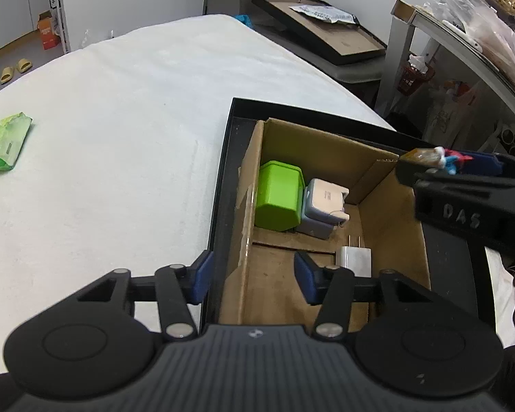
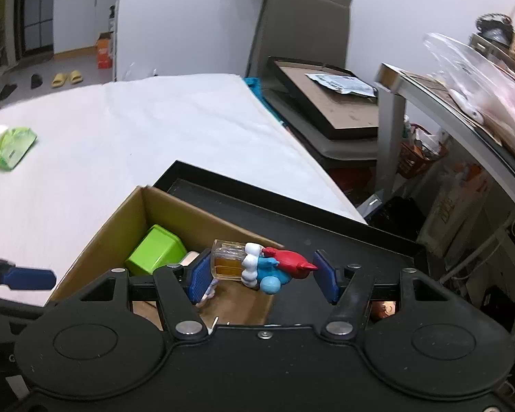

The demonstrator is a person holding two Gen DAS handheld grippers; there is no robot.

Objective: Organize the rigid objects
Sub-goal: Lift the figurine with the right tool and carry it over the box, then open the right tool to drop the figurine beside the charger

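A brown cardboard box (image 1: 384, 206) sits inside a black tray (image 1: 223, 178) on the white table. In the box lie a green tub (image 1: 278, 195), a grey-white case (image 1: 321, 206) and a white plug charger (image 1: 355, 257). My left gripper (image 1: 254, 279) is open, with its pads on either side of the box's left wall and the tray rim. My right gripper (image 2: 262, 276) is shut on a small amber bottle with a blue, white and red figurine cap (image 2: 257, 264), held lengthwise above the box's right side. From the left wrist the bottle (image 1: 420, 156) shows at the right gripper's tips.
A green wipes packet (image 1: 7, 146) lies at the table's far left. Beyond the table's right edge are a dark picture frame (image 2: 329, 103) on a seat and a cluttered metal shelf (image 2: 429, 89). White cloth (image 1: 120, 120) covers the table left of the tray.
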